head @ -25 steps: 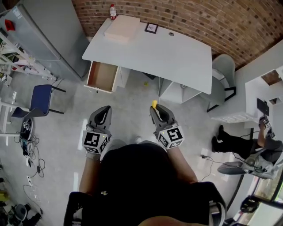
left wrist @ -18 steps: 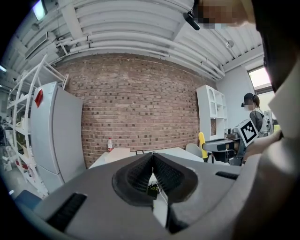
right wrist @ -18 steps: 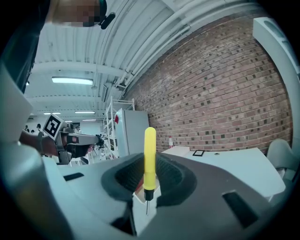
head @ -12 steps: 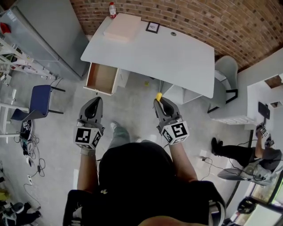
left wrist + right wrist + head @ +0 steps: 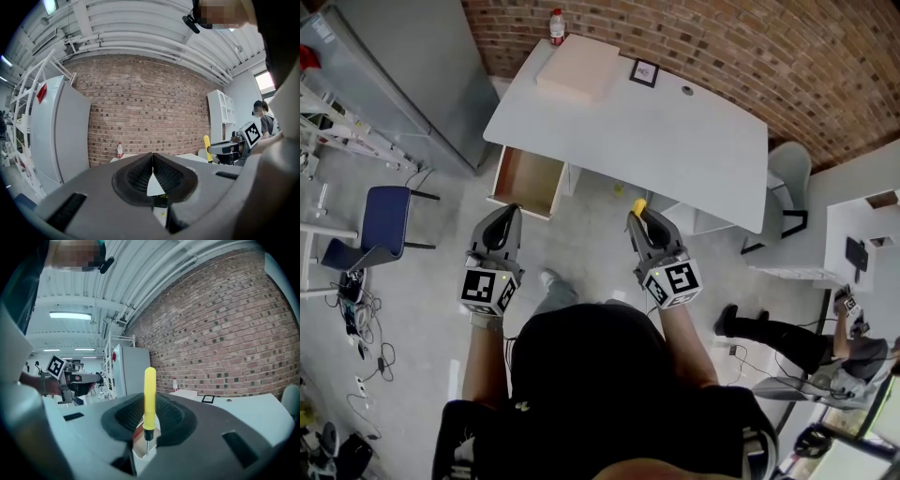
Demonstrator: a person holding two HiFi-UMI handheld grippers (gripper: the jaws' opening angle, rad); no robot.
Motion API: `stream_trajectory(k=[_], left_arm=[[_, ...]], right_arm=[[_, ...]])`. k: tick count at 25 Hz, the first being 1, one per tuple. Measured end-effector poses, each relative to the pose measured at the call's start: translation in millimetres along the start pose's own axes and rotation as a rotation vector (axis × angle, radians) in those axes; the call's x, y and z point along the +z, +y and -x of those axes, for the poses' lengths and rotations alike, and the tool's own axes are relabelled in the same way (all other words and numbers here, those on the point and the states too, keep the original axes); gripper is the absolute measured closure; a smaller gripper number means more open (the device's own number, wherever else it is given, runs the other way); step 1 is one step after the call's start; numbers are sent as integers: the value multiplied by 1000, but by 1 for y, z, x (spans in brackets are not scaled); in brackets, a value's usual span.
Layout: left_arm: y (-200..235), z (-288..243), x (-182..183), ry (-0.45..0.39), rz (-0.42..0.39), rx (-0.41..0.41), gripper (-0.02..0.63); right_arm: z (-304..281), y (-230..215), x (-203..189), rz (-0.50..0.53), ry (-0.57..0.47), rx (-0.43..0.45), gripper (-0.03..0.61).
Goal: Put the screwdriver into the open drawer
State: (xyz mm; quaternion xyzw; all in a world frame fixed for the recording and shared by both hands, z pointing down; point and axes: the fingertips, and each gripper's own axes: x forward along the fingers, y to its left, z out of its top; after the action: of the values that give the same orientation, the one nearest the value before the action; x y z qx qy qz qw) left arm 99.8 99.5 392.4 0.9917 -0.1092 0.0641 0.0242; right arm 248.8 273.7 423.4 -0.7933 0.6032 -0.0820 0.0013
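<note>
My right gripper [image 5: 643,221] is shut on a yellow-handled screwdriver [image 5: 149,397], which stands upright between the jaws with its metal tip pointing down. In the head view the yellow handle [image 5: 638,206] pokes out past the jaw tips, above the floor in front of the white table [image 5: 694,150]. The open drawer [image 5: 528,180], wooden inside and empty, hangs out under the table's left end. My left gripper [image 5: 500,228] is shut with nothing in it and hovers just short of the drawer's front. In the left gripper view its jaws [image 5: 152,168] meet at the tips.
On the table lie a pale flat box [image 5: 578,67], a small framed card [image 5: 645,72] and a bottle [image 5: 556,24] at the back edge. A grey cabinet [image 5: 384,75] stands left, a blue chair [image 5: 382,217] on the floor, a white chair [image 5: 791,178] right. A seated person [image 5: 806,342] is at right.
Both grippers have moved forward toward the table and the drawer over the last second. The screwdriver stays held in the right gripper.
</note>
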Motion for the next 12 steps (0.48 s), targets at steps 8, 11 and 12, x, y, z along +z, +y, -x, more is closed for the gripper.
stream_trajectory(k=[8,11,12], left_arm=[[84,-3,-8,-1,25,20,609],[117,3,-13,-2,20,35,609],[127,6,-14,-1,19,42,609]], right_arm=[[-86,31,-1,-8,21,22,502],[-119,47,-2,0,25,51,502],[-131,53,-2,1,27,62,502]])
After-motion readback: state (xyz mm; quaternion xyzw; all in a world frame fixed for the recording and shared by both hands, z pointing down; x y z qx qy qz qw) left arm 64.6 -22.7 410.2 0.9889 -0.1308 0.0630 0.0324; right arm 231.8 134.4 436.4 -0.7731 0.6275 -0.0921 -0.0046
